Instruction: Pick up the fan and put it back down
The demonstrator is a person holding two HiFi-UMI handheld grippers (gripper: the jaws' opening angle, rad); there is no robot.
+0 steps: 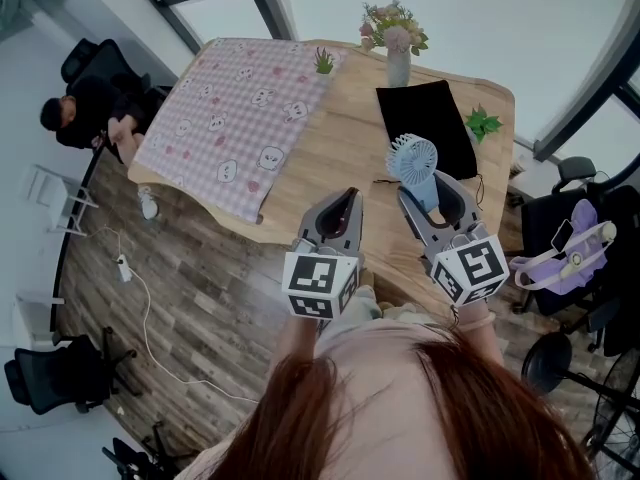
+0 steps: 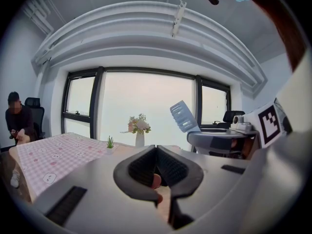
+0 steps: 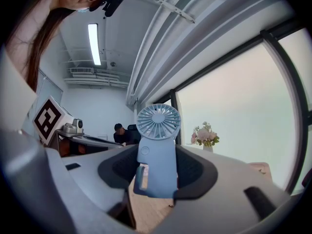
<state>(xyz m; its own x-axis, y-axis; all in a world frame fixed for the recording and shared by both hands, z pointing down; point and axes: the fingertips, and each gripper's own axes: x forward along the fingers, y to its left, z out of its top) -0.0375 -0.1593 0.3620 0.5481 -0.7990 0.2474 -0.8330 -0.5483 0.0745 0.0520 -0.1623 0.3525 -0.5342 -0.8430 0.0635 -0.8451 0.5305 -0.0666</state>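
In the right gripper (image 1: 430, 190), the fan (image 1: 412, 157) sits clamped; handle partly hidden.

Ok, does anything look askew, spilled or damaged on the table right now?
Nothing stands out. The fan sits upright in the right gripper and looks intact. The vase stands upright, and the pink checked cloth lies flat, one edge hanging over the table.

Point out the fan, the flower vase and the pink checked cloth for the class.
fan (image 3: 158, 122): right gripper view, on the round grille.
flower vase (image 1: 398, 68): head view, on the vase's body, below the flowers.
checked cloth (image 1: 240, 108): head view, on the cloth's middle.
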